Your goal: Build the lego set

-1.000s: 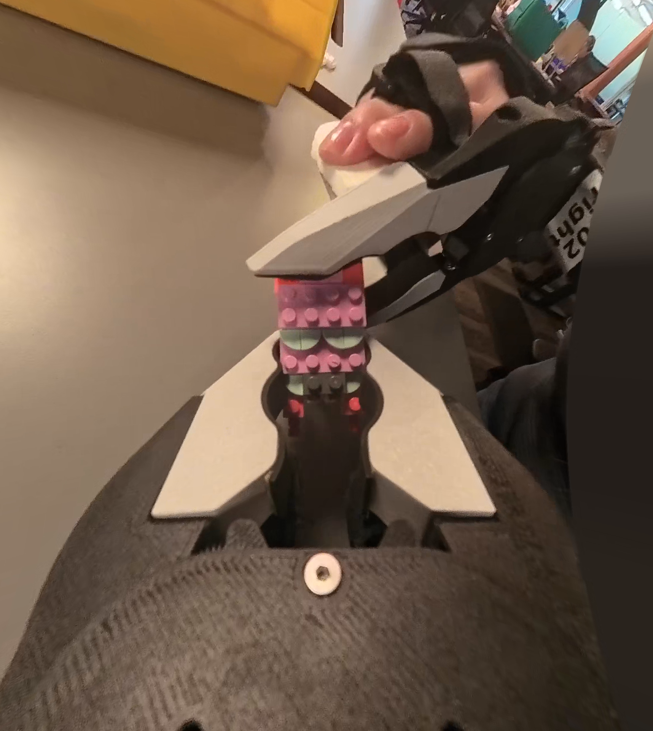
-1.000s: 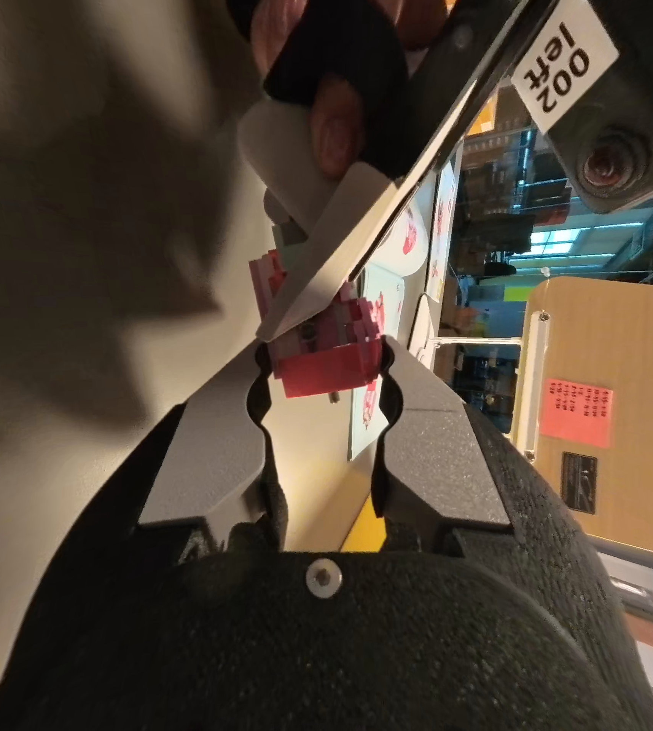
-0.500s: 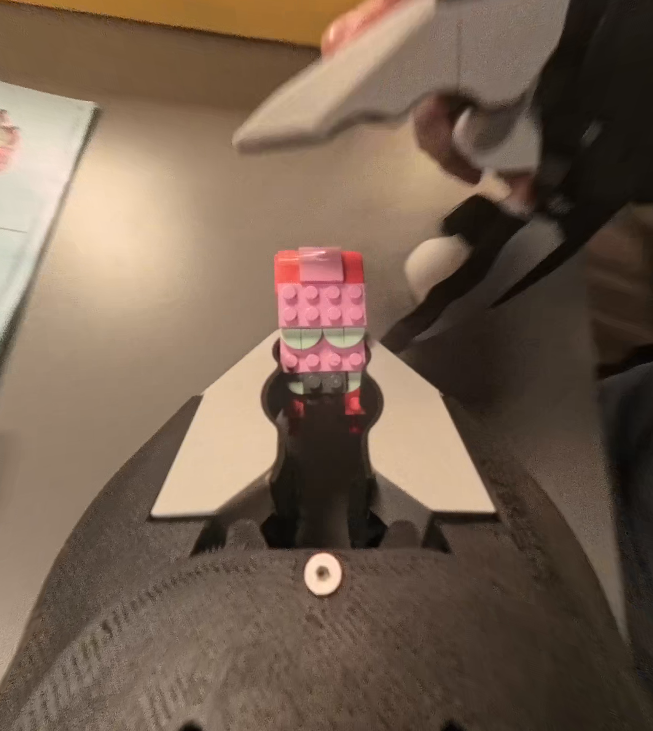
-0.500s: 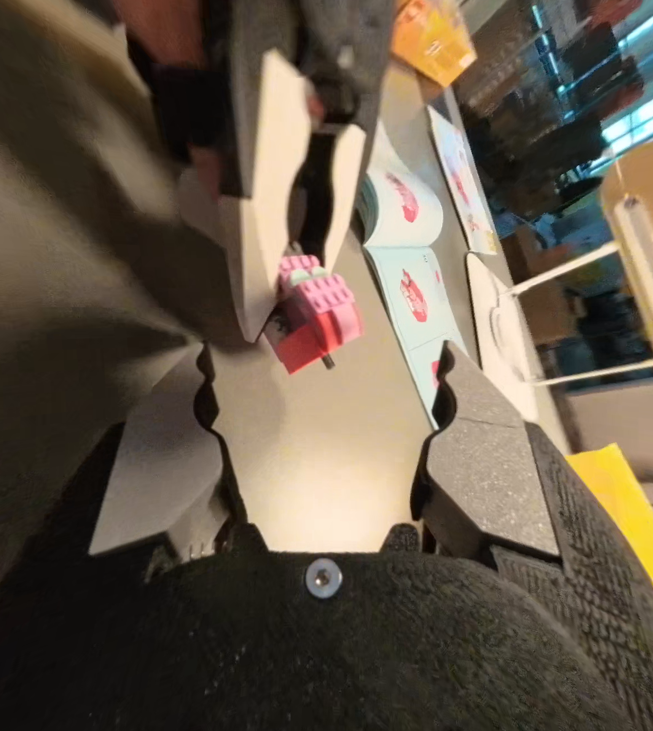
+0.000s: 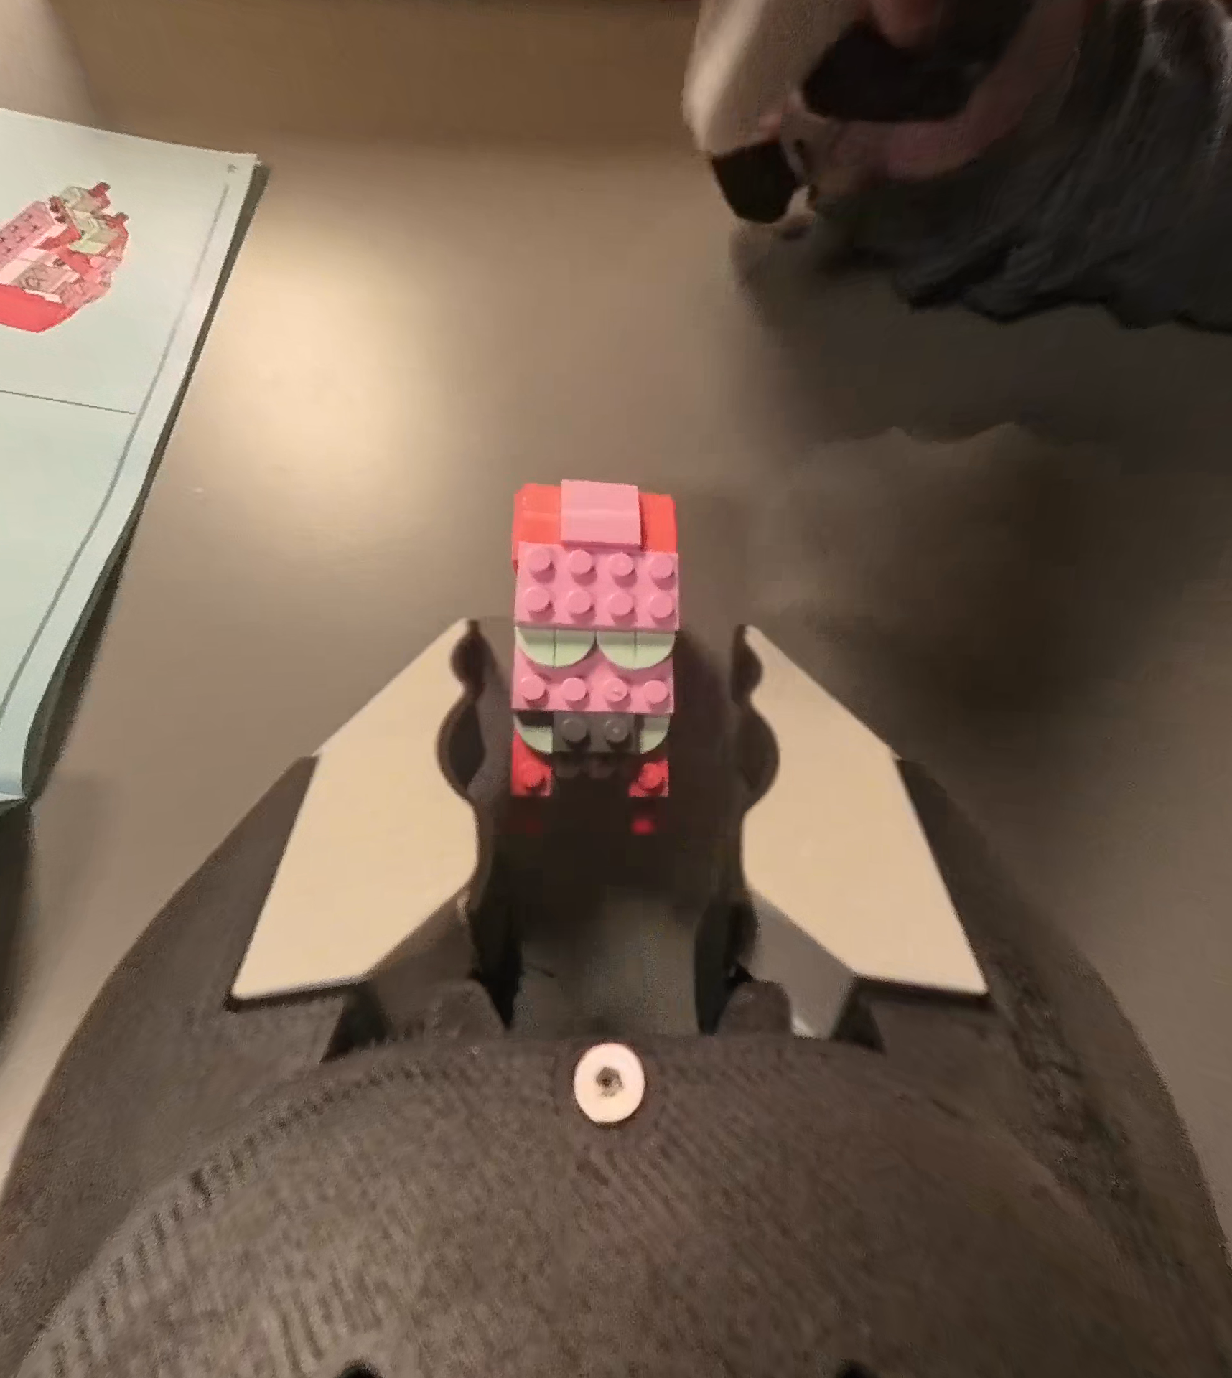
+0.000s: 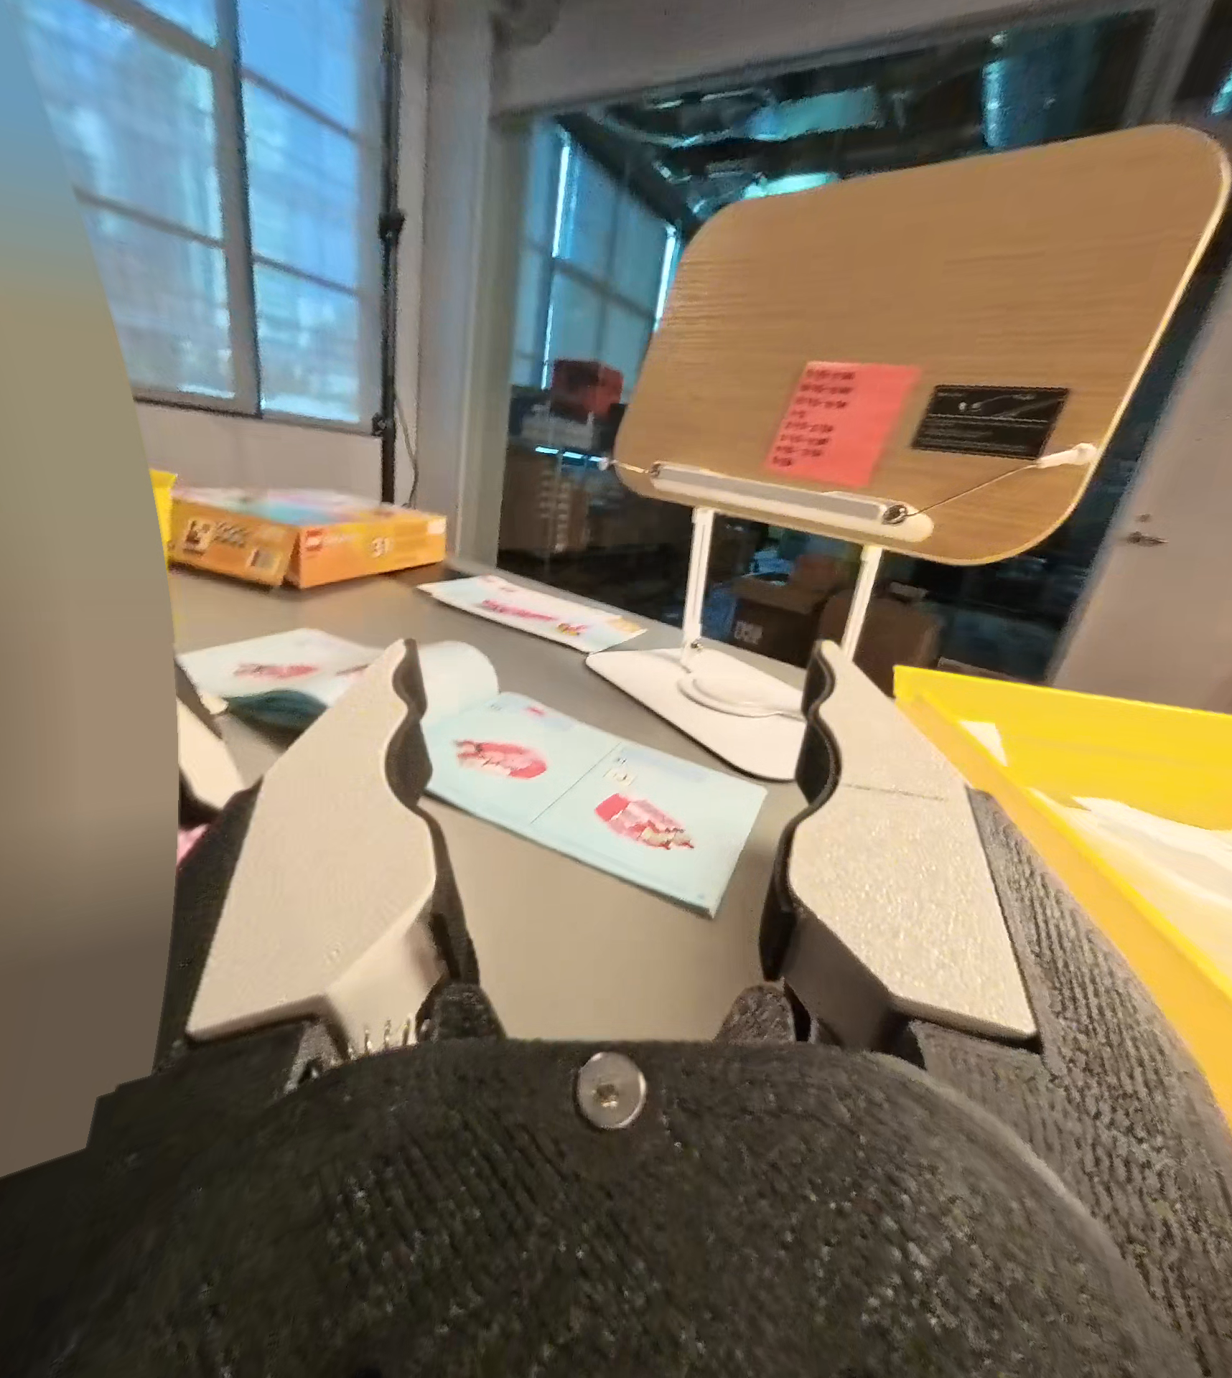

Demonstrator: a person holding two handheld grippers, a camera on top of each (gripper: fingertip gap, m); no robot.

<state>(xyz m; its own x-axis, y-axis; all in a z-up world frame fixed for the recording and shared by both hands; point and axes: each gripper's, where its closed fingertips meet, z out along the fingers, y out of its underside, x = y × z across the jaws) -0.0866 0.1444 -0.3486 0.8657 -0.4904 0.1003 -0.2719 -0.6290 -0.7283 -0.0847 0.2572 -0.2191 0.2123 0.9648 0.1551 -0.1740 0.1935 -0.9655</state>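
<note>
Pale blue instruction booklet (image 5: 68,417) lay open at the far left of the grey table (image 5: 389,388), and to its right the left gripper (image 5: 604,641) stood spread around a pink, red and pale green brick model (image 5: 594,634) resting on the table, with a gap between each pad and the model. Farther right, the right gripper (image 6: 613,664) was spread wide and bare above the booklet, with a wooden book stand (image 6: 919,335) beyond it and a yellow bin (image 6: 1120,753) at the far right.

Tall paned windows (image 6: 225,224); grey tabletop (image 6: 344,604)
</note>
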